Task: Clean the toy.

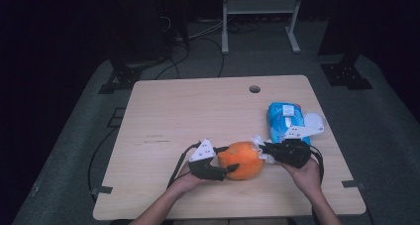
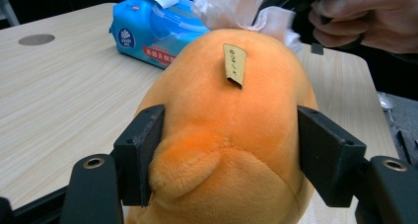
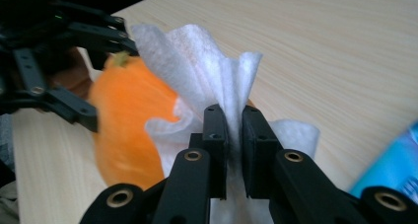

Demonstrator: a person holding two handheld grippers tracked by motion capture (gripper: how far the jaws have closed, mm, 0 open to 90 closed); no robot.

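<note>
- Orange plush toy [image 1: 241, 160] sits on the table [image 1: 198, 111], near the front edge, roughly centred between the two hands.
- Left gripper [image 1: 229, 161] clamps the plush from the left side; in the left gripper view both pads press into the plush fabric, one on each flank.
- Small tan label [image 2: 234, 64] sticks up on top of the plush.
- Right gripper [image 1: 261, 150] has its jaws pressed nearly together, pinching a white wipe [image 3: 207, 81]; wipe fans out above the jaw tips.
- Wipe touches the right end of the plush, as the high view and the right gripper view show.
- Blue wipes pack [image 1: 285, 119] lies on the table just behind the right hand [image 1: 307, 173], lid flap open.
</note>
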